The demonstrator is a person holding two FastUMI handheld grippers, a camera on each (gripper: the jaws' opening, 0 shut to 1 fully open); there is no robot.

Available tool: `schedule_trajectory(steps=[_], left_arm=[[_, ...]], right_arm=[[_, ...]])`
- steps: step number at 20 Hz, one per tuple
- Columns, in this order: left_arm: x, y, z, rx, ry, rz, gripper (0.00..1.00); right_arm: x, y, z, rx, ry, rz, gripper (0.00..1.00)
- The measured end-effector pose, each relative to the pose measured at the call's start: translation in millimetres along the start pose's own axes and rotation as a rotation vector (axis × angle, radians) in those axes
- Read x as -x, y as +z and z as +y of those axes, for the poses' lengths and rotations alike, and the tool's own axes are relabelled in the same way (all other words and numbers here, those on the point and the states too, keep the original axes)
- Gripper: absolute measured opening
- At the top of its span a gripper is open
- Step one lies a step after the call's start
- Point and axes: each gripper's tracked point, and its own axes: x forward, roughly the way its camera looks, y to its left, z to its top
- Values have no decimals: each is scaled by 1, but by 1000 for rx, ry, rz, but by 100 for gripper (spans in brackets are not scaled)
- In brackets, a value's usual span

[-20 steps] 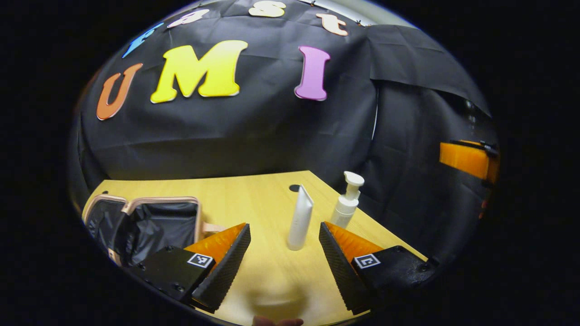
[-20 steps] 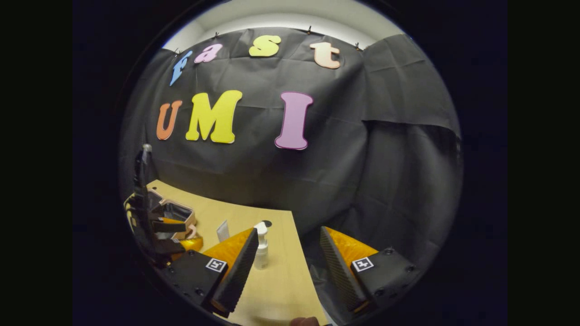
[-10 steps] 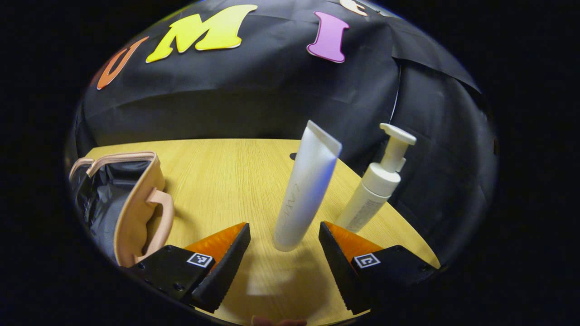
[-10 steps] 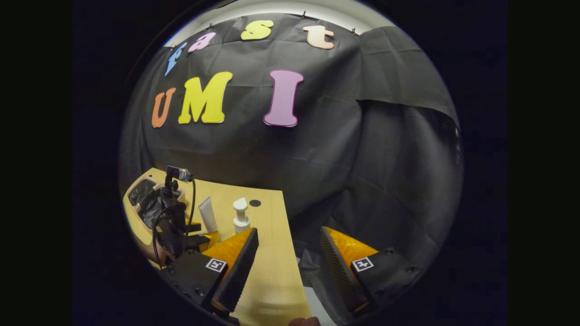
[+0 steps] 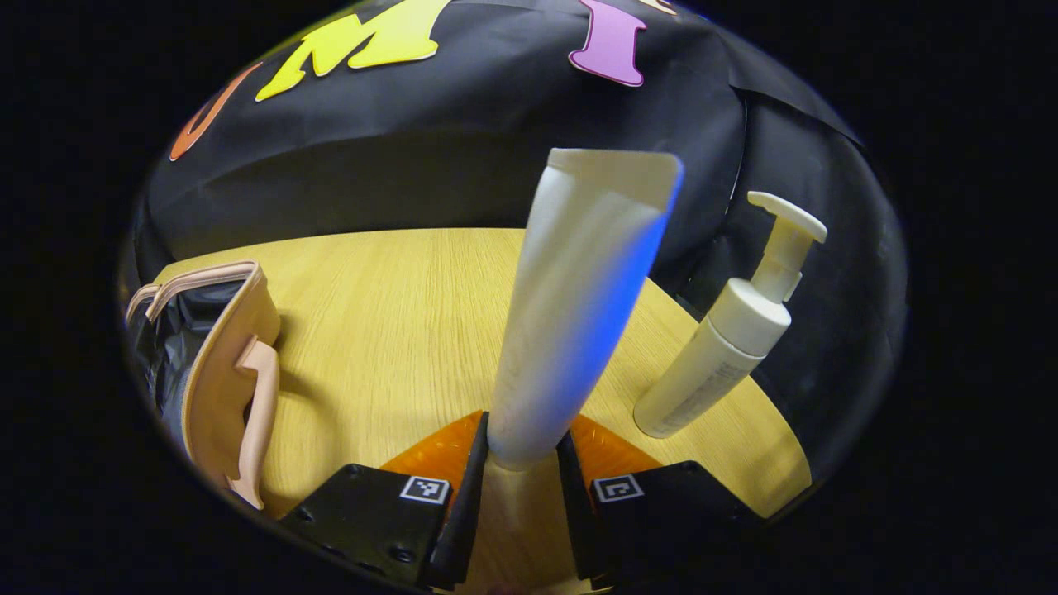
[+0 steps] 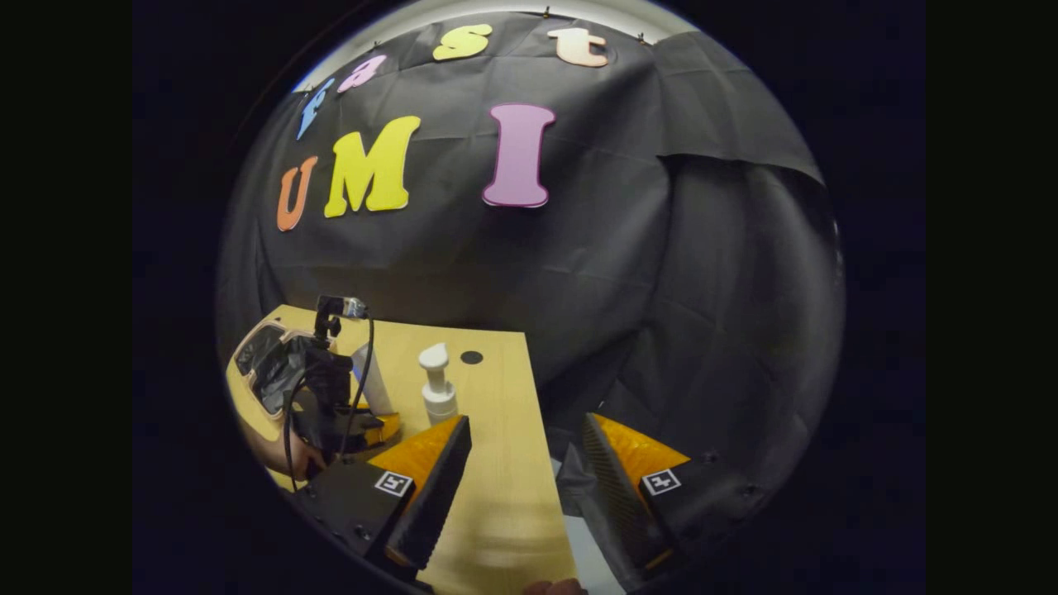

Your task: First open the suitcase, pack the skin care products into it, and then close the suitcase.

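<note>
With the suitcase (image 5: 219, 364) open, the left gripper (image 5: 521, 483) clamps the tube (image 5: 579, 306), the pump bottle (image 5: 727, 339) waits unpacked, and the right gripper (image 6: 525, 487) gapes empty.

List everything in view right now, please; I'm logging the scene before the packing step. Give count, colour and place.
tube: 1, white, upright on the table, lower end between the left fingers
pump bottle: 1, white, standing on the table to the tube's right in the left gripper view
suitcase: 1, peach shell with black lining, open, at the table's left edge
table: 1, light wood, with a dark round hole near its far edge
left gripper: 1, black with orange, fingers closed on the tube's base
right gripper: 1, black with orange, fingers apart, holding nothing, over the table's right edge
hand: 1, holding the left gripper
</note>
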Motion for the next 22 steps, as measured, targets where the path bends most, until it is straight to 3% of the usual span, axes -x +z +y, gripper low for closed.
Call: schedule_trajectory(steps=[5,6,7,8,16,19,21,22], left_arm=[[71,33,6,-5,-35,-38,46],[91,37,8,-3,-41,-40,53],[109,41,12,4,-39,-48,45],[129,45,18,14,-31,-53,46],[232,27,124,152,184,-26,45],[257,26,164,200,240,-29,45],[264,23,185,228,193,10,45],[271,22,192,239,175,28,45]], right_arm=[[-51,-39,54,-48,140,78,84],[-64,-47,68,-68,164,104,82],[-74,-54,80,-81,184,122,84],[-85,-60,87,-85,191,133,84],[-152,-67,109,-43,201,147,82],[-166,-73,114,-63,183,176,72],[-171,-71,113,-78,169,179,55],[-172,-71,113,-69,170,186,53]])
